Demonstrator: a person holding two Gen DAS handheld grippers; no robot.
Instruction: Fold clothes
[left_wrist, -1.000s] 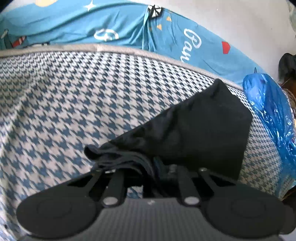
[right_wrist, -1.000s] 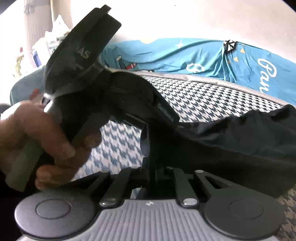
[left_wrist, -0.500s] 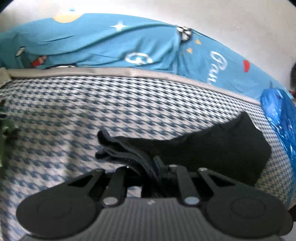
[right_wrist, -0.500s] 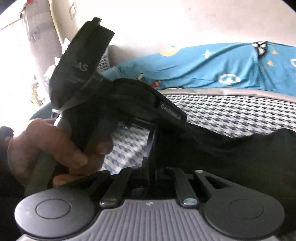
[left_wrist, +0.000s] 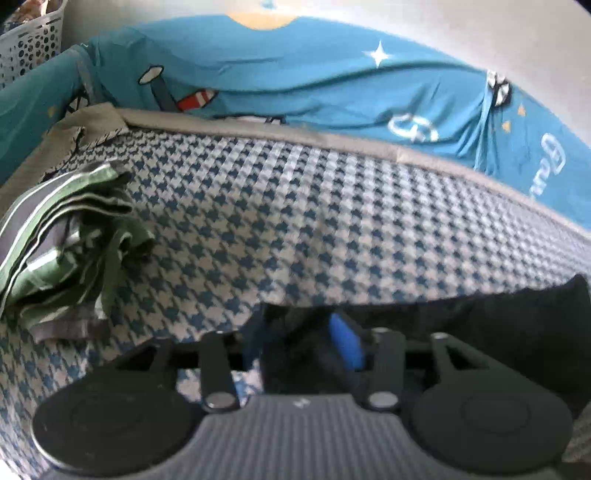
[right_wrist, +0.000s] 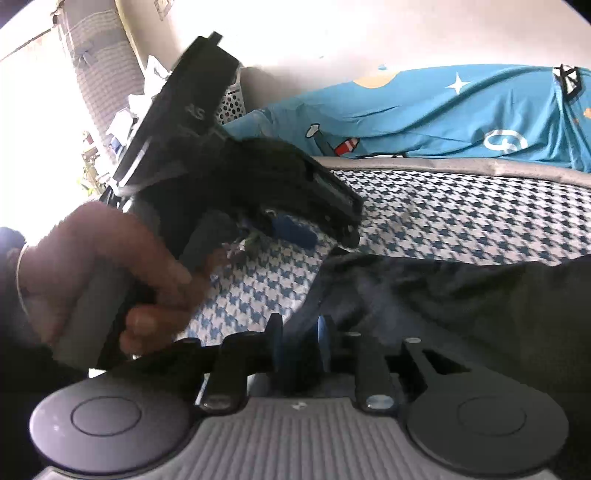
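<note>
A black garment (left_wrist: 480, 317) lies flat on the houndstooth bed cover (left_wrist: 332, 221), stretching to the right. My left gripper (left_wrist: 299, 332) hangs just over its left edge with the jaws opening; the cloth lies loose under them, not pinched. In the right wrist view the left gripper (right_wrist: 332, 236) sits in a person's hand (right_wrist: 110, 266), a little above the black garment (right_wrist: 461, 295). My right gripper (right_wrist: 299, 341) is at the garment's near corner, also opening. Its blue pads (right_wrist: 323, 339) stand apart with a fold of black cloth between them.
A pile of folded green and grey clothes (left_wrist: 66, 229) sits at the left edge of the bed. A blue printed sheet (left_wrist: 295, 85) runs along the far side against the wall. A white perforated basket (left_wrist: 29, 44) stands at the far left corner.
Both grippers carried the garment's edge leftward across the bed while shut on it. Now the left jaws have opened off the cloth, the right jaws have parted, and the green pile has come into view.
</note>
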